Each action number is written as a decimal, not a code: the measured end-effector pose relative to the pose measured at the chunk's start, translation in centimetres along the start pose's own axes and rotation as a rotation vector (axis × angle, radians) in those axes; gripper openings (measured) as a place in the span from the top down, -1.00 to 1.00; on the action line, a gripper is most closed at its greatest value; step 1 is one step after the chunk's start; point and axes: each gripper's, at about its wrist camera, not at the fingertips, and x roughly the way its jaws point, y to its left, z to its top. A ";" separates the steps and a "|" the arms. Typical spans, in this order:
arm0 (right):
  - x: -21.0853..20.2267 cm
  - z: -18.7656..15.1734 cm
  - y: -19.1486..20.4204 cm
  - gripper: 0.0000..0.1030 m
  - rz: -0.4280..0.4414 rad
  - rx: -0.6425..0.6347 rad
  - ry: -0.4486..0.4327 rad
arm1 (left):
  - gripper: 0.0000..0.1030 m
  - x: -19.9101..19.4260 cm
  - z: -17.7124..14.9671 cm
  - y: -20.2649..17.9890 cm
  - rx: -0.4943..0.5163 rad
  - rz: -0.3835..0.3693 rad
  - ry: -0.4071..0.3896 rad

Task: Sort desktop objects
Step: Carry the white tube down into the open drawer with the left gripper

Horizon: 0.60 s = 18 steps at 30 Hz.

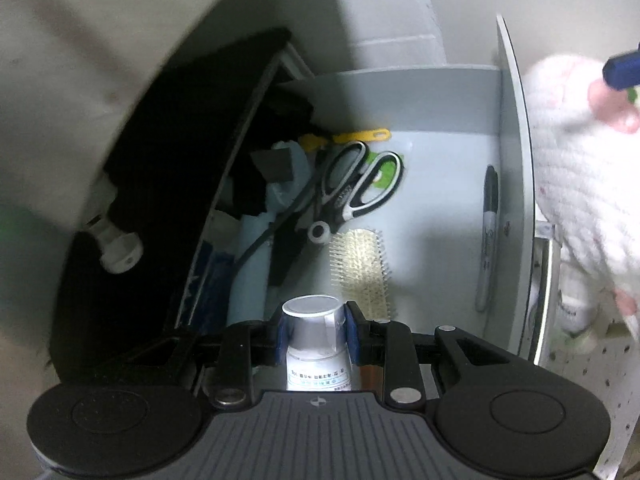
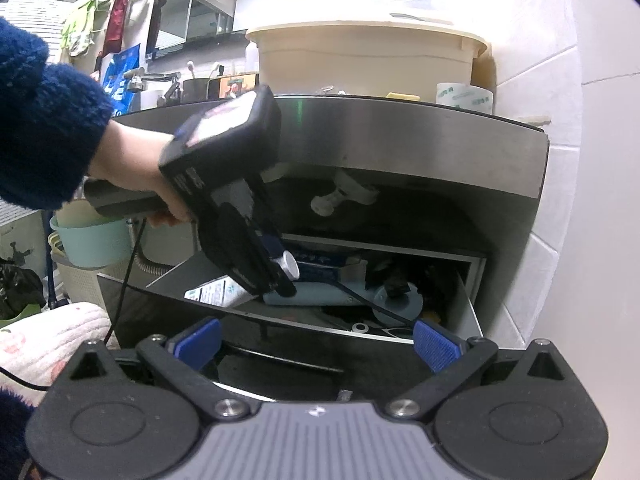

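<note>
— While we look along the left gripper (image 1: pixel 313 334), we see its blue pads clamped on a small white bottle (image 1: pixel 316 344) with a flat grey cap, printed label facing us. The bottle hangs over the near end of an open drawer (image 1: pixel 448 184), above its pale floor.

— And what lies around it in there?

— Just beyond the cap we see a cream hairbrush (image 1: pixel 360 270), bristles up. Past that, a pair of scissors (image 1: pixel 356 184) with black and white handles, partly over something green, and a yellow tool (image 1: pixel 362 136) further back. A black marker (image 1: pixel 489 236) lies along the right wall. On the left side we find a jumble of pale blue and black things with a black cable across them; we cannot name those.

— How about the other gripper?

— From the right wrist view, our right gripper (image 2: pixel 316 344) stands spread wide, nothing between its blue pads, in front of the drawer's dark front panel (image 2: pixel 168 320). There we see a hand (image 2: pixel 132 168) in a dark blue knitted sleeve (image 2: pixel 44 120) holding the left gripper tilted down into the drawer, the grey cap showing at its tip. A white fluffy cloth (image 1: pixel 580 184) sits just outside the drawer.
</note>
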 end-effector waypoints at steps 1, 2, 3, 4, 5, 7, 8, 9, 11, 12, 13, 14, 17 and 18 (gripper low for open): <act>0.0 0.0 -0.1 -1.00 0.001 0.004 -0.001 | 0.47 0.4 0.3 -0.2 0.014 -0.002 0.007; 0.0 0.0 -0.1 -1.00 0.001 0.009 -0.002 | 0.47 0.5 0.6 -0.4 0.028 -0.005 0.009; -0.1 0.0 -0.2 -1.00 0.002 0.014 -0.003 | 0.47 0.7 0.9 -0.6 0.042 -0.008 0.010; -0.1 0.0 -0.3 -1.00 0.003 0.019 -0.004 | 0.46 0.8 1.3 -0.7 0.050 -0.015 0.007; -0.1 0.0 -0.4 -1.00 0.003 0.024 -0.006 | 0.46 0.9 1.6 -0.8 0.052 -0.020 0.005; -0.1 0.0 -0.6 -1.00 0.004 0.035 -0.008 | 0.46 1.1 2.2 -0.8 0.056 -0.031 0.010; -0.1 -0.1 -0.7 -1.00 0.005 0.041 -0.009 | 0.46 1.5 2.3 -0.8 0.060 -0.033 0.020; -0.1 -0.1 -0.8 -1.00 0.006 0.046 -0.010 | 0.46 1.8 2.5 -0.9 0.067 -0.032 0.033; -0.2 -0.1 -1.0 -1.00 0.008 0.058 -0.012 | 0.46 2.6 2.5 -1.0 0.080 -0.034 0.058; -0.2 -0.1 -1.1 -1.00 0.009 0.064 -0.013 | 0.46 2.9 2.5 -1.0 0.083 -0.035 0.069; -0.2 -0.1 -1.2 -1.00 0.009 0.069 -0.015 | 0.46 3.3 2.5 -1.0 0.086 -0.036 0.078; -0.3 -0.1 -1.3 -1.00 0.009 0.074 -0.017 | 0.46 3.6 2.4 -1.1 0.088 -0.035 0.085; -0.4 -0.2 -1.5 -1.00 0.009 0.088 -0.022 | 0.46 4.2 2.5 -1.2 0.087 -0.044 0.095; -0.4 -0.2 -1.5 -1.00 0.009 0.089 -0.023 | 0.46 4.5 2.5 -1.1 0.085 -0.046 0.101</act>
